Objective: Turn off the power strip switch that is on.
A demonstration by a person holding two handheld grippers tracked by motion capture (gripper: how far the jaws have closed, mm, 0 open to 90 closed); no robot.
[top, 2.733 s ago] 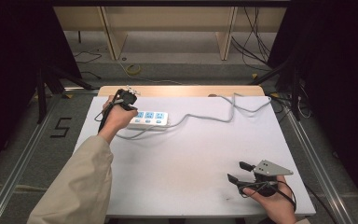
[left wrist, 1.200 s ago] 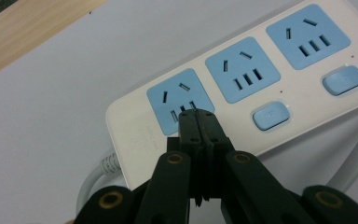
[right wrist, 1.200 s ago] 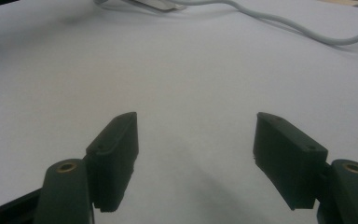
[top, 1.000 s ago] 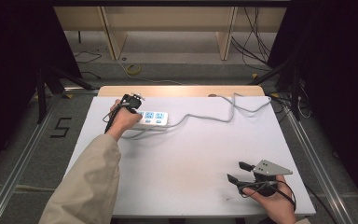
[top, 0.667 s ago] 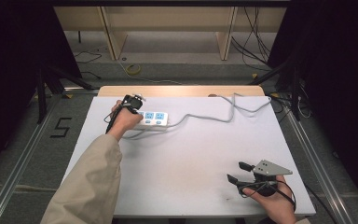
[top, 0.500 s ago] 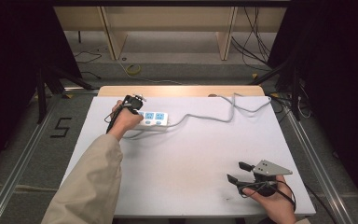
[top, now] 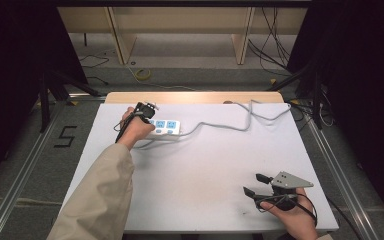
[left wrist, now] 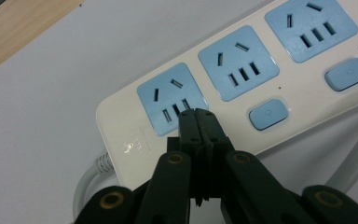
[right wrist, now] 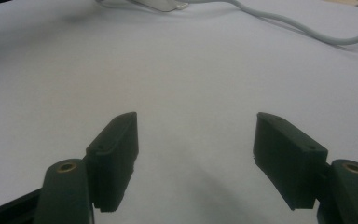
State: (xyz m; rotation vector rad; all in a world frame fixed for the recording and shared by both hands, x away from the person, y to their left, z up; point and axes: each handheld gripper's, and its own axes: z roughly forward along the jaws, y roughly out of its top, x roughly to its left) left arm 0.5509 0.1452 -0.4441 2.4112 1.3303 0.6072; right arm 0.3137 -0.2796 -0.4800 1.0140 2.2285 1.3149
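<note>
A white power strip (top: 166, 127) with three blue sockets lies at the table's back left, its grey cable (top: 230, 125) snaking off to the right. My left gripper (top: 147, 107) is shut with nothing between its jaws. In the left gripper view its tips (left wrist: 197, 114) point down onto the power strip (left wrist: 270, 60) at the lower edge of the end socket (left wrist: 170, 98), in line with two blue buttons (left wrist: 268, 113). Whatever lies under the tips is hidden. My right gripper (top: 251, 183) rests open near the front right of the table. In the right gripper view only bare table shows between the right gripper's (right wrist: 196, 135) jaws.
The white table (top: 205, 165) has a wooden strip (top: 195, 96) along its far edge. Metal rails run down both sides on the floor. The grey cable (right wrist: 279, 21) crosses far ahead of the right gripper. Wooden shelving stands behind the table.
Since the oldest frame the left hand has shifted slightly right, onto the strip's left end. Over the last second nothing has visibly moved. The right hand has stayed put.
</note>
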